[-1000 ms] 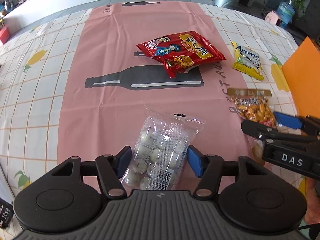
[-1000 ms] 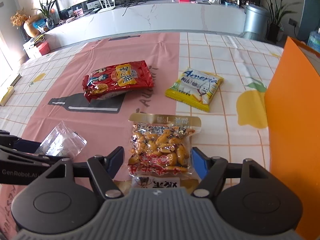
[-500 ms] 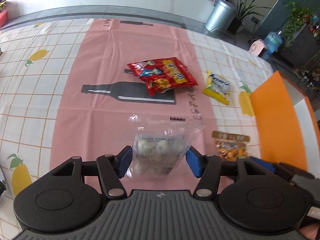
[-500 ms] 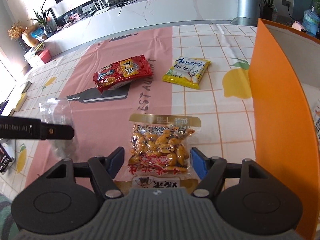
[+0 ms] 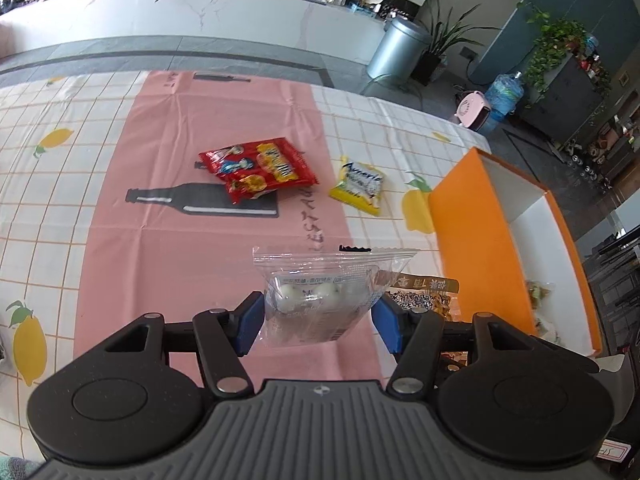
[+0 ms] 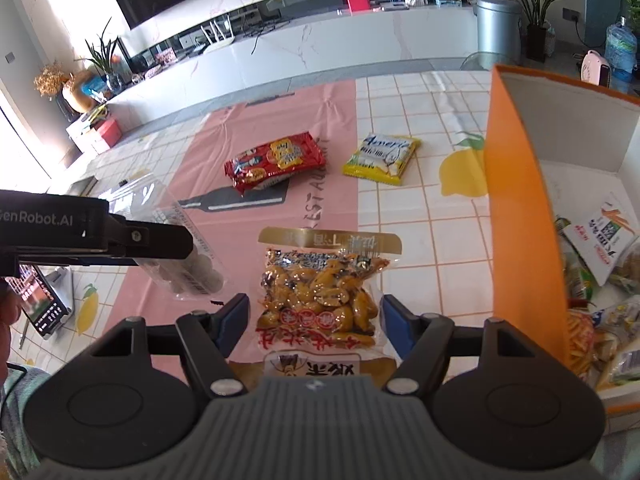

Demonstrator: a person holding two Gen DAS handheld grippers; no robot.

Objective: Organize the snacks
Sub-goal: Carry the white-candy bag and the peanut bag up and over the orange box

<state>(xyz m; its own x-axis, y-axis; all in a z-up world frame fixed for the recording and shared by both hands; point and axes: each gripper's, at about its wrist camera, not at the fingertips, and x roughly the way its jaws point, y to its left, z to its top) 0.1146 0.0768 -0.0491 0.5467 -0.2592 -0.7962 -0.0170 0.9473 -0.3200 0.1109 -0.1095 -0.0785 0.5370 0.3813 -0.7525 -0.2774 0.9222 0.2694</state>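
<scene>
The left claw (image 5: 318, 318) is clamped on a clear packet of small white balls (image 5: 320, 300), its blue pads pressing the packet's two sides; the packet hangs clear of the table (image 5: 192, 264), its long axis running away from the camera and its crimped clear end pointing to the far side. The right claw (image 6: 314, 322) grips a gold-topped bag of glazed yellow-brown snacks (image 6: 320, 284) by the near end, long axis also running near to far, with the gold header strip at the far end; whether the bag rests on the cloth or is lifted cannot be told. In the right wrist view the left claw crosses in from the left with its clear packet, just left of the gold-topped bag. To the right stands an open orange box (image 6: 520, 216) with white inner walls, several snack packs (image 6: 600, 240) already lying inside. Farther off on the pink strip of the tablecloth lies a red snack bag (image 6: 276, 162), its long axis slanting left to right, and to its right on the white checks a yellow and white packet (image 6: 382, 158).
</scene>
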